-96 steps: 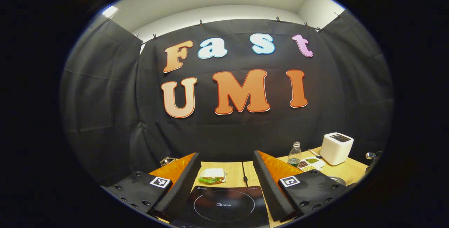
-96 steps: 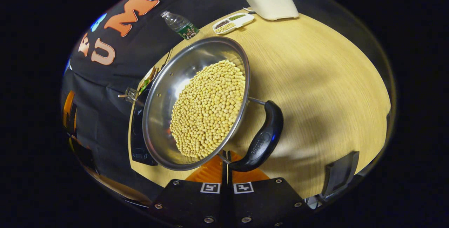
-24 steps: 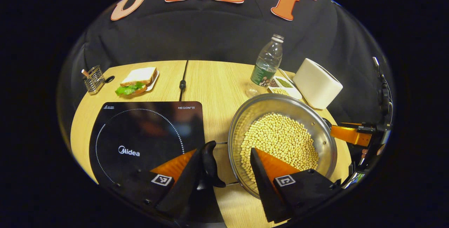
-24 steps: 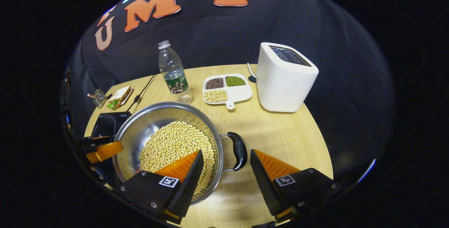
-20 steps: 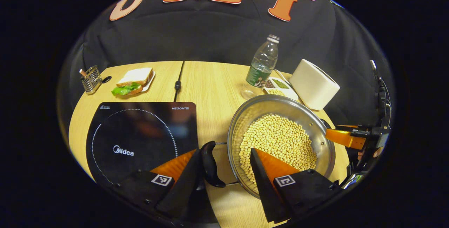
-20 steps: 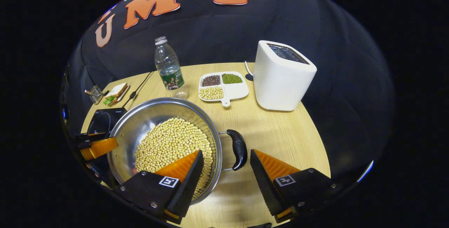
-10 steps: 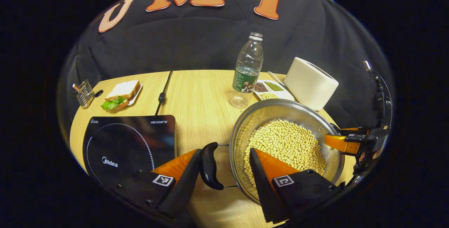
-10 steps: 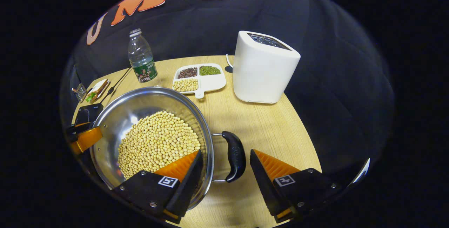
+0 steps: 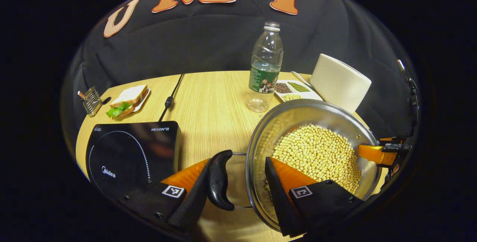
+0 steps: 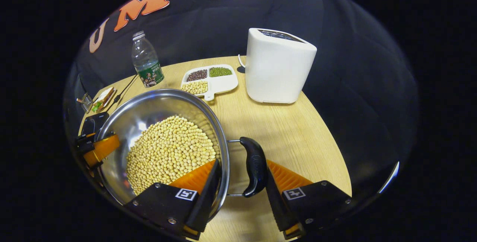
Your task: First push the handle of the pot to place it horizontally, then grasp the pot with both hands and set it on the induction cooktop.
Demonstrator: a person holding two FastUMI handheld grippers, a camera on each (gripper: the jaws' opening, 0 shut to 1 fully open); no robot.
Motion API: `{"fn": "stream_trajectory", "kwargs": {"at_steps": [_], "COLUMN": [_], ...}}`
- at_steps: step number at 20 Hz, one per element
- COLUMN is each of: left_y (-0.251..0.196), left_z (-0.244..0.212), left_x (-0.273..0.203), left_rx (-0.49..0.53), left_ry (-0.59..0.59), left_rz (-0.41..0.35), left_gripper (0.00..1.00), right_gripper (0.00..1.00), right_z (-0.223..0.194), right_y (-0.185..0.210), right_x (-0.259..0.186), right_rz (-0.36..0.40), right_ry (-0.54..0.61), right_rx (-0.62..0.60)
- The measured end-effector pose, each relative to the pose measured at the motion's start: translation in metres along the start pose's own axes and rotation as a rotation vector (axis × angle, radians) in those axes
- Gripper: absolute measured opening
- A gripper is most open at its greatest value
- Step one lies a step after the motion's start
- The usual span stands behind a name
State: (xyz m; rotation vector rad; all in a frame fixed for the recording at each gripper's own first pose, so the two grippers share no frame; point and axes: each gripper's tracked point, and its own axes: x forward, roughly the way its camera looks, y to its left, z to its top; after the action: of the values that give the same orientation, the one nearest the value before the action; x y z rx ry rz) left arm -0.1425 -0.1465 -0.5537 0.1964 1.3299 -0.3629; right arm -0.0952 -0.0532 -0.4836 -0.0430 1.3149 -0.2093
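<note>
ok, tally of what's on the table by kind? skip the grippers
Cookware: 1, pot of beans
Appliances: 2, induction cooktop, toaster
Bottles: 1, water bottle
Food dishes: 2, sandwich plate, divided bean tray
Wire holders: 1, wire rack
Total: 7

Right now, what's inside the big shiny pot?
The pot holds a heap of small round yellow beans. One finger of each gripper dips over the rim and covers some beans. The pot's bottom under the heap is hidden.
</note>
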Motion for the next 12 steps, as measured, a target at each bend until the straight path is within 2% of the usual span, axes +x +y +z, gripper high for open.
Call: {"fn": "stream_trajectory", "kwargs": {"at_steps": [5,7,9,12], "left_y": [0.001,0.001,0.004,0.005], "left_z": [-0.004,-0.009,-0.006,-0.004], "left_x": [0.012,0.015,0.018,0.018], "left_rx": [-0.022,-0.016,-0.003,0.003], "left_ry": [0.006,0.019,-0.006,-0.023], "left_rz": [0.01,0.024,0.054,0.067], "left_gripper": [0.88,0.91,0.88,0.9], "right_gripper": [0.7,0.7,0.7,0.7], "right_z": [0.003,0.004,0.005,0.005], "right_y": [-0.001,0.0,-0.001,0.0], "right_x": [0.001,0.001,-0.001,-0.002], "right_rz": [-0.015,-0.02,-0.029,-0.036], "right_ry": [-0.01,-0.027,-0.057,-0.069], "right_rx": [-0.006,-0.022,-0.039,-0.05]}}
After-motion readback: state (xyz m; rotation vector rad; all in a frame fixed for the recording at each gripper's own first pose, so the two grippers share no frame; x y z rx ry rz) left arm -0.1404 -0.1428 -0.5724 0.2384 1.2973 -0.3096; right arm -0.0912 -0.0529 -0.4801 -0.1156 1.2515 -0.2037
